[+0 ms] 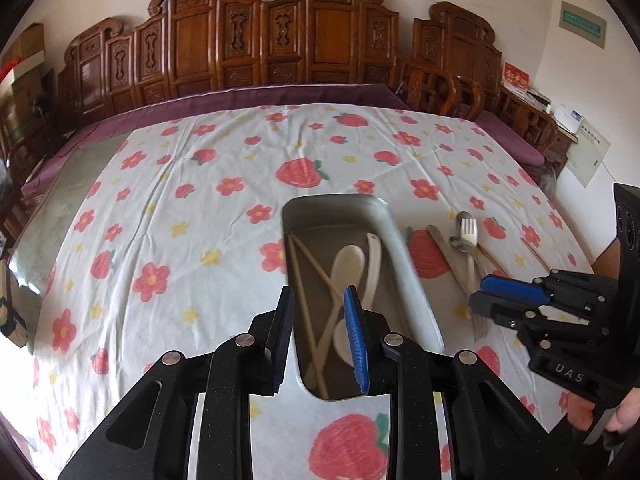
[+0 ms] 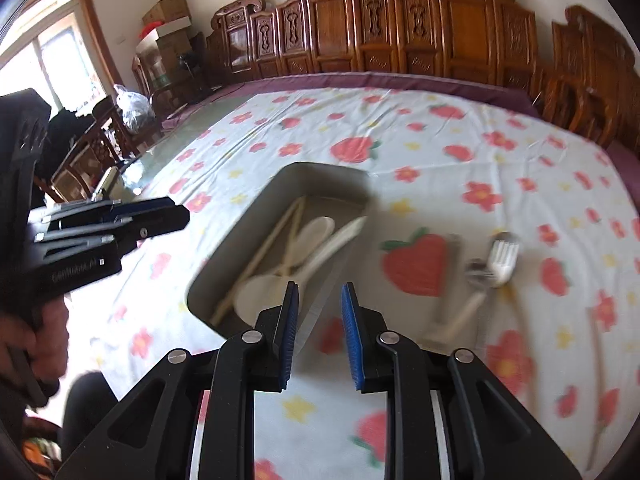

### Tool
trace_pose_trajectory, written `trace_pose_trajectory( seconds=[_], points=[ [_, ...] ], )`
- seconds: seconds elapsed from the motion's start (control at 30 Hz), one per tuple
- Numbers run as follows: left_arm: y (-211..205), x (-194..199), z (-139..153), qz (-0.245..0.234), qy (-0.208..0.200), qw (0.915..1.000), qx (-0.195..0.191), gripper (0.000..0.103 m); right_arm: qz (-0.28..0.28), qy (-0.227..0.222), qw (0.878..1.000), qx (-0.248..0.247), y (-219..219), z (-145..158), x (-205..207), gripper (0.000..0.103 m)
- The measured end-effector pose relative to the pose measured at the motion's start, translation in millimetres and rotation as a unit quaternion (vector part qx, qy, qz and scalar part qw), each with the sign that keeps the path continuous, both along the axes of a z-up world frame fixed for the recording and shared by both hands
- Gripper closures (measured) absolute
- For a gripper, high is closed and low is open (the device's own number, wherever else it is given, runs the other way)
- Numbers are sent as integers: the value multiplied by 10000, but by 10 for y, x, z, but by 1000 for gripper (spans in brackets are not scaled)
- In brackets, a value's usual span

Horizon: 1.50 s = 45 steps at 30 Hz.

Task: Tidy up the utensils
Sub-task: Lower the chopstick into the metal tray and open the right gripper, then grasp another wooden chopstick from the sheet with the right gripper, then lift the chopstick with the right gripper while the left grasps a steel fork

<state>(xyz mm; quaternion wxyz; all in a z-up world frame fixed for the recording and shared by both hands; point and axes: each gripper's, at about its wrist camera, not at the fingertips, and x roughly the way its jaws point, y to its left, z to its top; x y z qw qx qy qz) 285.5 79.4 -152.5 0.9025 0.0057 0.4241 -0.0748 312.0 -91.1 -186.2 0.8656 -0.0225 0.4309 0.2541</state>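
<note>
A grey metal tray lies on the flowered tablecloth and holds white spoons and pale chopsticks. My left gripper is open and empty, hovering over the tray's near end. To the tray's right lie a white fork, a metal spoon and more chopsticks. My right gripper is open and empty, above the tray's right rim; in the left wrist view it hovers over the loose utensils.
The table is covered by a strawberry and flower cloth, with a purple underlay at the far edge. Carved wooden chairs line the far side. More chairs and boxes stand at the left by a window.
</note>
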Motion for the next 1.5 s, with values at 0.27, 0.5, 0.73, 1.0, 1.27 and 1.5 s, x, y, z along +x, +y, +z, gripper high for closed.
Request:
trace_pose_trajectory(
  seconds=[0.27,0.5,0.73,1.0,1.27,1.5],
  points=[
    [-475,-146,56,-397,-114,9990,-159,49,-336,-189,9967,-708,-943,-253,-199,78],
    [-850,-256,-26,-634,-120,9977,-217,40,-669,4,9933,-939,-1424,-560,-100,78],
    [-1024,-350,-133,-741,-10,9968,-284,40,-680,199,9911,-1129,-1445,-774,108,80],
    [-1150,-423,-206,-838,86,9962,-227,40,-592,356,9874,-1427,-1314,-896,337,80],
    [-1273,-429,-267,-928,165,9954,-183,40,-617,678,9873,-1295,-1395,-913,319,97],
    [-1442,-395,-311,-996,231,9946,-174,40,-585,836,9860,-1319,-1543,-894,56,97]
  ],
)
